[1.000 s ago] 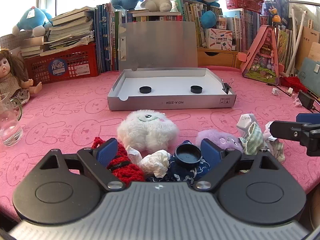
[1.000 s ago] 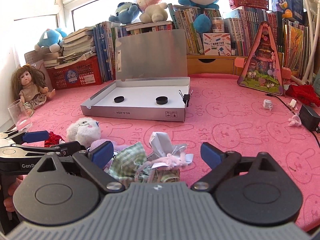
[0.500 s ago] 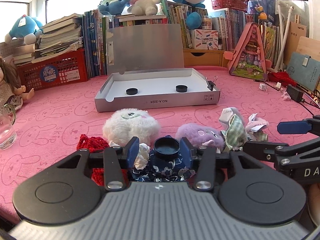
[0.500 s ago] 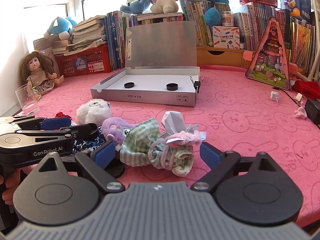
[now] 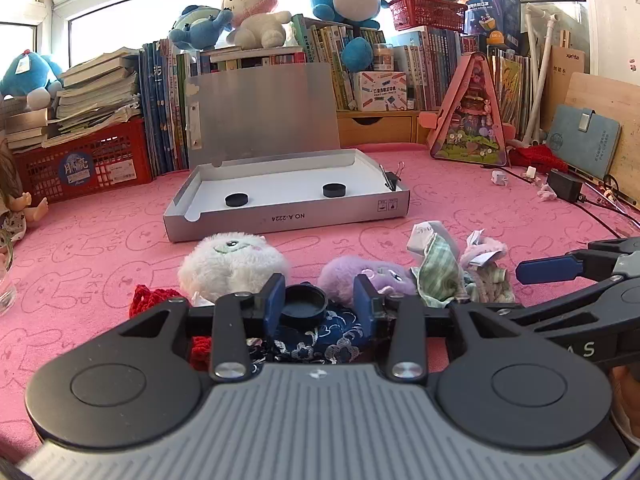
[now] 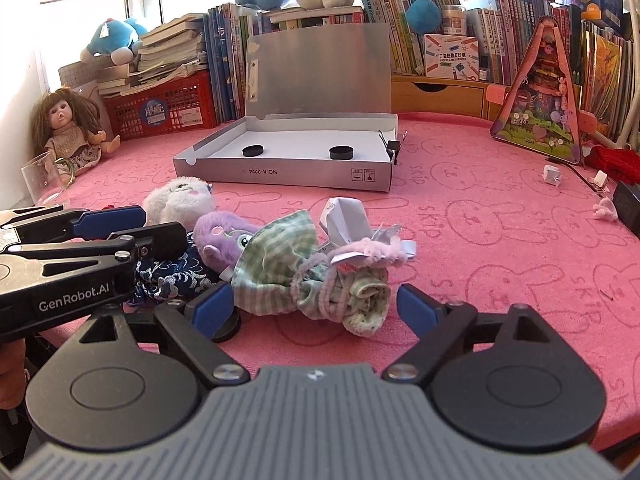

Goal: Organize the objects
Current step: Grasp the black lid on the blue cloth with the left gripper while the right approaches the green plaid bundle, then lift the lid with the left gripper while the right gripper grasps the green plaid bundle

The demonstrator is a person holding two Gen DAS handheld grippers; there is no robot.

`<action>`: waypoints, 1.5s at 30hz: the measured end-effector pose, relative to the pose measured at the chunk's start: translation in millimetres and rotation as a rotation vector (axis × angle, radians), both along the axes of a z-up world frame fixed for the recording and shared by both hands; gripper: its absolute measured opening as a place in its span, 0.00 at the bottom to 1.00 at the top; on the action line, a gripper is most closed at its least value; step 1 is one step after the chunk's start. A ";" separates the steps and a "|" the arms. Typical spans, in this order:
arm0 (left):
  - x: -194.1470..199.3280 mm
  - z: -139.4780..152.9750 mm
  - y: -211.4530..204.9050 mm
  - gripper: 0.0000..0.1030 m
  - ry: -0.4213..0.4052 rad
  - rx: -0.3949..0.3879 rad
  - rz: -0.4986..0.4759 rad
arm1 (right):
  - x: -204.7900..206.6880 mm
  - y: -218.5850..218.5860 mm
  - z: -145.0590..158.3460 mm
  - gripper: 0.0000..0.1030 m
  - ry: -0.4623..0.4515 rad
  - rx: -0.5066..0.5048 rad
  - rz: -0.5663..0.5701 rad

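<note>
Cap [image 5: 301, 306], lower centre of my left view, sits clamped in the left hand-held gripper [image 5: 319, 303]; right hand-held gripper [image 6: 316, 307] gapes, narrowing around the checked cloth [image 6: 280, 256], untouched.

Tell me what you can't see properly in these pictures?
- Left wrist view: the navy pouch, mostly hidden behind the left gripper.
- Left wrist view: the doll, cut off by the edge.
- Right wrist view: the red knit thing, hidden behind the left gripper.
</note>
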State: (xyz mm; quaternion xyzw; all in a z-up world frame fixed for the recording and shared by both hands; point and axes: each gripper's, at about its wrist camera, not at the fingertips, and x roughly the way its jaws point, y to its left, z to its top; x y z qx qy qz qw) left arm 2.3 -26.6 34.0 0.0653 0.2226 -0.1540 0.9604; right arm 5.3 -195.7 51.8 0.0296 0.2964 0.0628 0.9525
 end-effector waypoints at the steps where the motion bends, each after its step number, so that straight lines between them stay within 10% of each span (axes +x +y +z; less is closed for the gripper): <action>1: 1.1 -1.8 0.9 0.35 0.010 0.003 0.008 | -0.2 -0.9 -0.1 0.88 0.000 0.001 -0.004; 15: 26.6 -14.9 3.3 0.36 0.044 0.021 0.067 | 9.8 2.1 -4.8 0.86 0.006 0.001 -0.019; 23: 42.5 -15.9 0.0 0.54 0.025 0.048 0.073 | 15.1 1.4 -9.1 0.87 0.022 0.009 -0.016; 45: 54.8 -21.5 4.8 0.36 0.101 -0.035 0.078 | 32.4 0.6 -9.8 0.91 0.027 0.062 -0.003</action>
